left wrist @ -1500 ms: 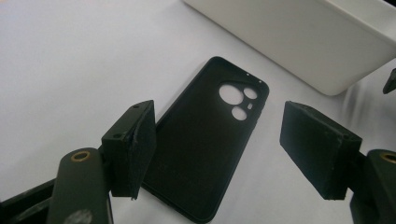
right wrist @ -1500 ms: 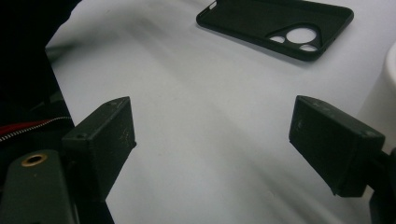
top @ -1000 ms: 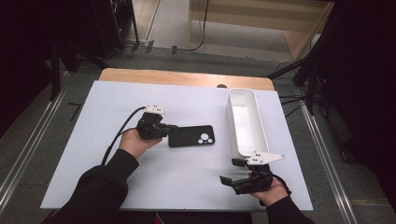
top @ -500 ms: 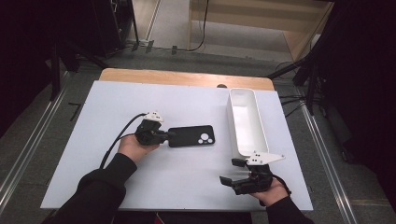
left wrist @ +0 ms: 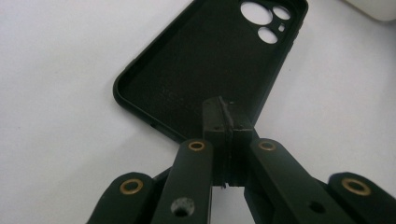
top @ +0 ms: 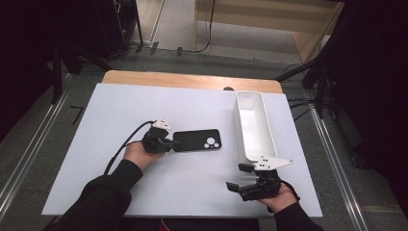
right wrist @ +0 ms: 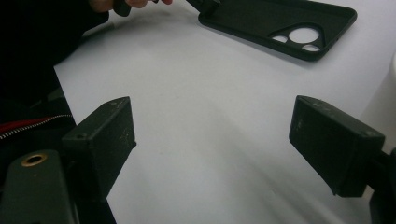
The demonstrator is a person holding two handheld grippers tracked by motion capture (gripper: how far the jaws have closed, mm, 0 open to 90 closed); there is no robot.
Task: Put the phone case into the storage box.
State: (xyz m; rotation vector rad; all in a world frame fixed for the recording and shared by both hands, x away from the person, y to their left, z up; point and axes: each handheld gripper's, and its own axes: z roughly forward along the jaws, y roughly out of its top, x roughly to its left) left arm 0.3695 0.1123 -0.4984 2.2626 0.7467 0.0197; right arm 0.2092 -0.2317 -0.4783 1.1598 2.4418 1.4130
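My left gripper (left wrist: 219,109) pinches the near end wall of the phone case (left wrist: 210,65), which lies flat on the table (top: 144,106) ahead. That thin rim could slip out if I lift or tilt quickly. My right gripper (right wrist: 212,140) sits spread and empty.

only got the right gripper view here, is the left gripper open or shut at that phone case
observer: shut. In the left gripper view the left gripper has its jaws pressed together over the short end of the phone case, the end away from the camera holes.
operator: is it pinching the rim
observer: cannot tell, the closed tips cover the rim at that spot.
operator: ok where's the bin from my gripper
observer: in the high view the white bin lies lengthwise just beyond the right gripper, with a gap of bare table between it and the case's camera-hole end.
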